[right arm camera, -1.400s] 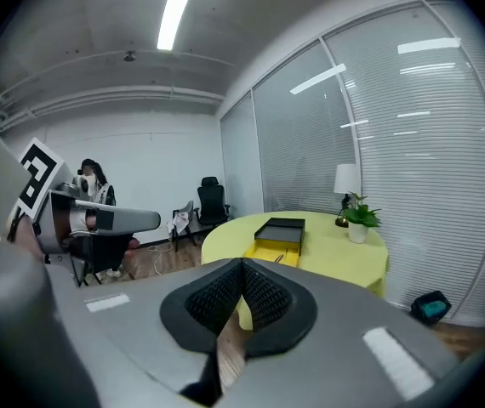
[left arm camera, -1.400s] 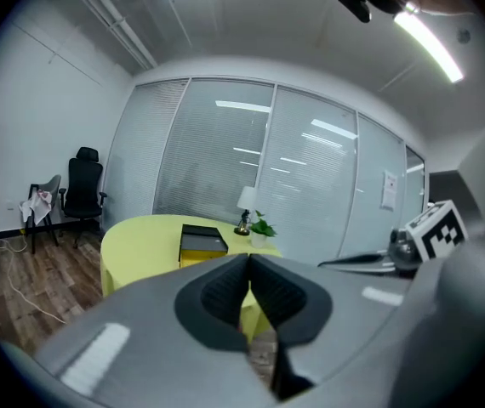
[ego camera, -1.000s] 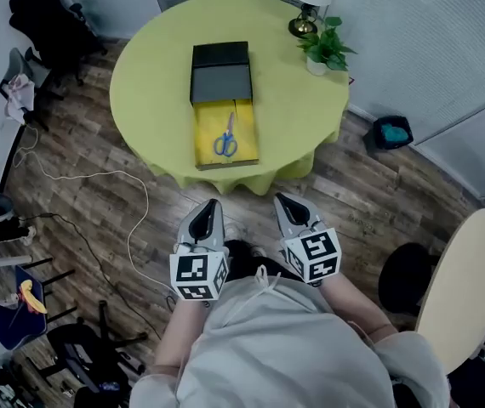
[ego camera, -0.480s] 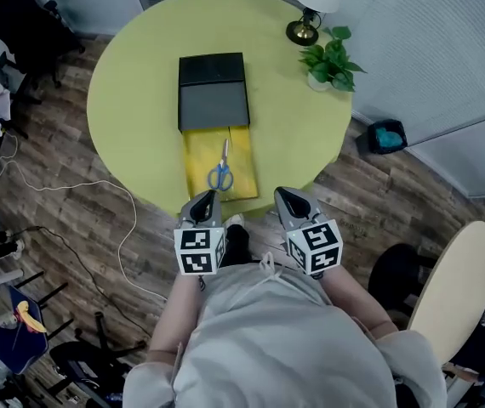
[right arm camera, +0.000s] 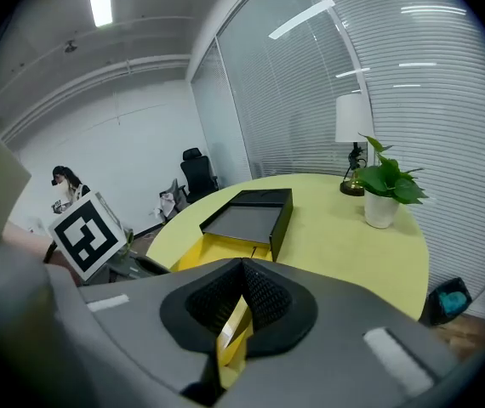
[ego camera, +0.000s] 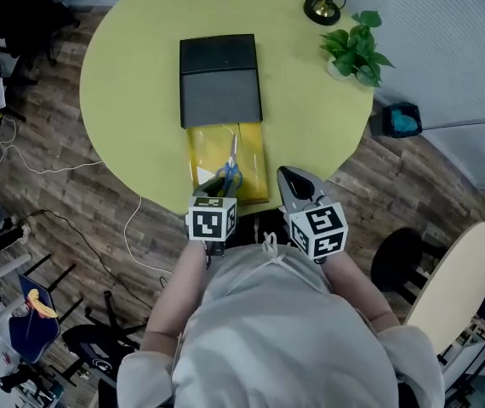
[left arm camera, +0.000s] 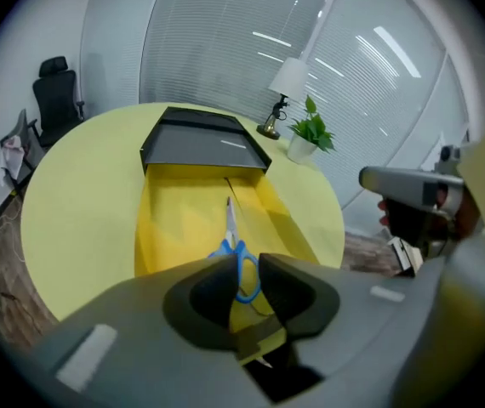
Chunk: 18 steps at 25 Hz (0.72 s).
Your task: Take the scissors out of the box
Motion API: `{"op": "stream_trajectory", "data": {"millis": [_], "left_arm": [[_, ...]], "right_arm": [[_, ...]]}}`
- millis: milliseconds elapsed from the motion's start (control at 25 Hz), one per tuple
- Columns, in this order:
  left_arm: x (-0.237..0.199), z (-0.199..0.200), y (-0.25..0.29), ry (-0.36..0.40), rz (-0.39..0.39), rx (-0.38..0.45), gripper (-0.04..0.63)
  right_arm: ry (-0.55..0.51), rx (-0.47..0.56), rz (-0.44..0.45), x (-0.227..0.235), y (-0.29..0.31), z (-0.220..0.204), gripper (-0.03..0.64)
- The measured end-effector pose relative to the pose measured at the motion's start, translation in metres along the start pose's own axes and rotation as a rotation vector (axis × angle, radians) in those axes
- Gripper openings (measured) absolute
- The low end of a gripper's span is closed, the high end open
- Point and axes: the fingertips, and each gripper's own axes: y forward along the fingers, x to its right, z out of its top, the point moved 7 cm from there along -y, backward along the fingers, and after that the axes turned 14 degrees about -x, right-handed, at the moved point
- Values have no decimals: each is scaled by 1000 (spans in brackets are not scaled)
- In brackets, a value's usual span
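Note:
A black box (ego camera: 219,79) lies on the round yellow table (ego camera: 132,66), with its yellow tray (ego camera: 200,155) pulled out toward me. Blue-handled scissors (ego camera: 230,174) lie in the tray, blades pointing at the black part. My left gripper (ego camera: 213,196) hangs tilted down over the tray's near end, just short of the handles. In the left gripper view its jaws are opening, a narrow gap at the tips (left arm camera: 244,266), and the scissors (left arm camera: 241,262) show through it, untouched. My right gripper (ego camera: 288,178) is shut and empty, beside the tray's right edge.
A potted plant (ego camera: 357,53) and a lamp base (ego camera: 322,8) stand at the table's far right. On the floor lie a teal bin (ego camera: 404,121) and a white cable (ego camera: 132,228). A beige round table (ego camera: 472,279) is at my right.
Both grippers have come forward from over the floor to the table's near edge. The left one has dipped down over the tray's end and its jaws have parted.

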Motion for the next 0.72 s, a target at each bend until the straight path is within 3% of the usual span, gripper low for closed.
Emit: {"op": "stream_trajectory", "data": {"millis": [280, 400, 720], "left_arm": [[-4, 21, 27, -49, -42, -119, 167], [-4, 23, 36, -74, -46, -170, 170], [-4, 25, 43, -61, 54, -242, 170]], "right_arm": [[-22, -54, 36, 27, 11, 8, -2], [-32, -63, 40, 41, 15, 13, -2], [-40, -78, 63, 56, 23, 19, -2]]}}
